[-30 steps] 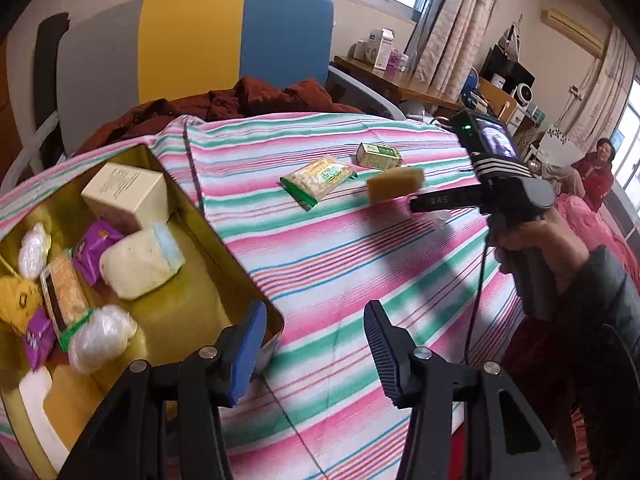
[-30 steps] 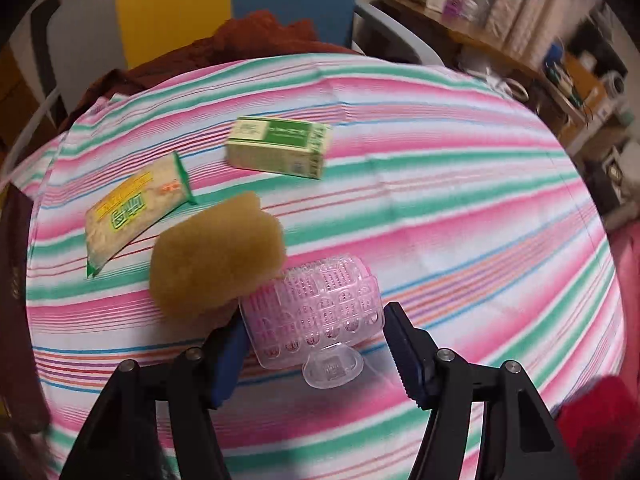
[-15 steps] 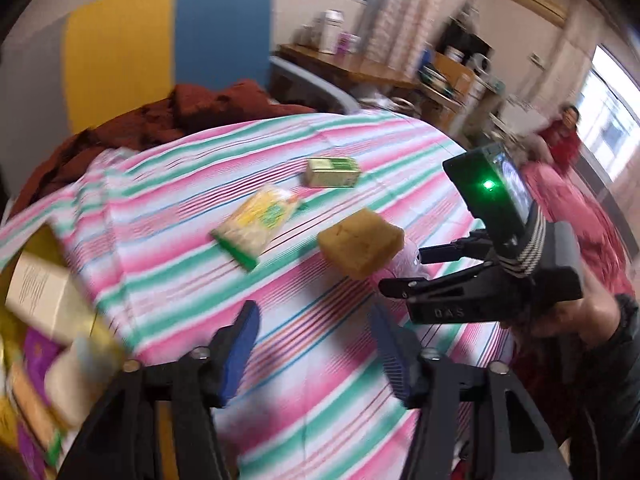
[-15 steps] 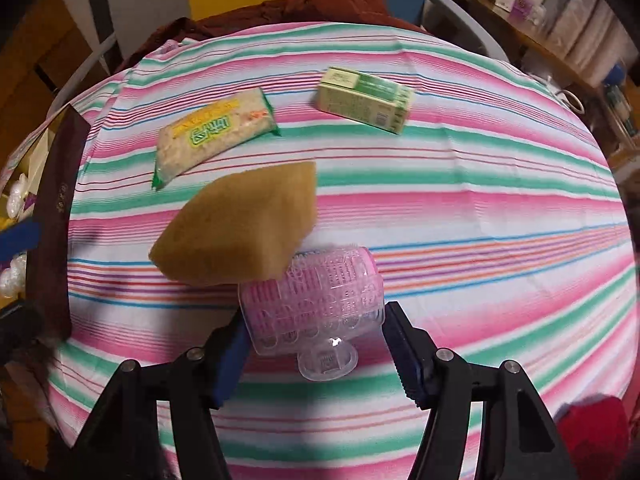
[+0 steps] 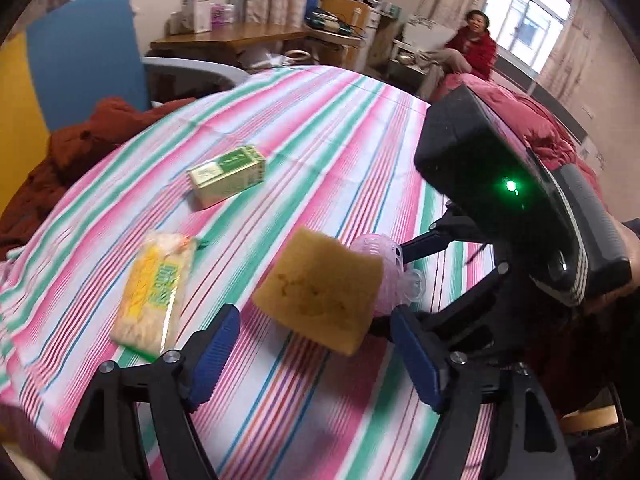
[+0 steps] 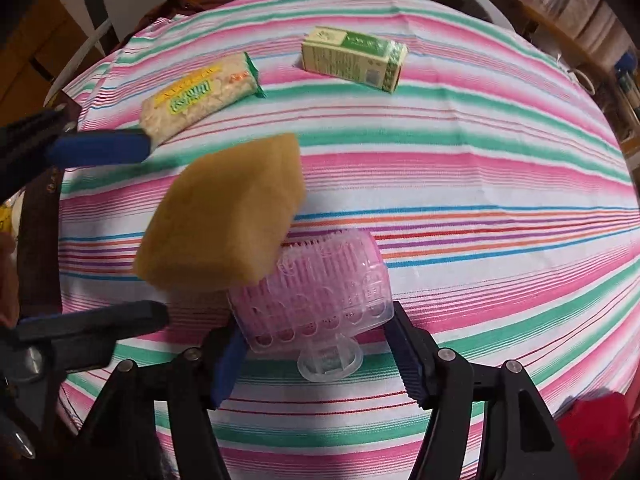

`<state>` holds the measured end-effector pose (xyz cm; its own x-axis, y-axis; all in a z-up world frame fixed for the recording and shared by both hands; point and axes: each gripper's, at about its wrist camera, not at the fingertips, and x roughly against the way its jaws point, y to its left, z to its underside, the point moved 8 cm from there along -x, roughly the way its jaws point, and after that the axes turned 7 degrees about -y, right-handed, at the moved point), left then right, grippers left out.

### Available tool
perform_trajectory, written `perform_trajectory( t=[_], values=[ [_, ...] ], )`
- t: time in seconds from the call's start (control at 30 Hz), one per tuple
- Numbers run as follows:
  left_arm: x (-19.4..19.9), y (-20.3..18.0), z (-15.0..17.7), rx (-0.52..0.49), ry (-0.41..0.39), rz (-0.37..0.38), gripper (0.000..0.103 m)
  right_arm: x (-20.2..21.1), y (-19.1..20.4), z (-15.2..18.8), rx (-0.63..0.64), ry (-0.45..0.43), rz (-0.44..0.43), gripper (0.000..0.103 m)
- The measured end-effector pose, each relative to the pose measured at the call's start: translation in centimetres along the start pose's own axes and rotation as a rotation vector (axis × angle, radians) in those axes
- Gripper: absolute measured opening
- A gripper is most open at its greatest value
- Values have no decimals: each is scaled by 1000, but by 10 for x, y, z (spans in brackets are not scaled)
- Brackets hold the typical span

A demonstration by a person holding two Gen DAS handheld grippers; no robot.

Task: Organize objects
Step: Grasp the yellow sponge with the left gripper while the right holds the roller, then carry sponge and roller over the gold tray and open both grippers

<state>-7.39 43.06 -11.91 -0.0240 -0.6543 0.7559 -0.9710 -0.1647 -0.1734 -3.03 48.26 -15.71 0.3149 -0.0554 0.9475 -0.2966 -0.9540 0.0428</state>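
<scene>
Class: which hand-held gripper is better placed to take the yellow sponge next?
Probably the left hand-held gripper: it is open and empty, fingers flanking the yellow sponge block. The right hand-held gripper is shut on the pink plastic roller.

sponge (image 6: 220,216): tan | holder (image 6: 320,292): clear pink | tablecloth (image 6: 480,152): pink-green-white stripes | box (image 6: 354,58): green-cream
</scene>
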Motion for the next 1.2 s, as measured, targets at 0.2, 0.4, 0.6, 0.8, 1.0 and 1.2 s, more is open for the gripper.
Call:
perform_trajectory(
  t=[0.2,0.4,0.6,0.8,1.0,1.2],
  values=[
    [-18,1,-5,-36,44,73,81,-1,-1,-2,-3,-9,7,67],
    [-32,2,-15,58,39,194,80,-1,-2,-2,-35,-21,15,67],
    [-35,11,-11,137,60,183,61,0,-2,-3,-28,-37,24,67],
    [-17,15,-14,182,9,80,40,2,-17,-5,-70,-51,61,66],
    [-3,11,3,206,21,40,39,4,-47,-7,-157,-76,115,66],
    [4,-7,29,209,64,27,50,20,-67,-14,-261,-163,110,66]
  ],
)
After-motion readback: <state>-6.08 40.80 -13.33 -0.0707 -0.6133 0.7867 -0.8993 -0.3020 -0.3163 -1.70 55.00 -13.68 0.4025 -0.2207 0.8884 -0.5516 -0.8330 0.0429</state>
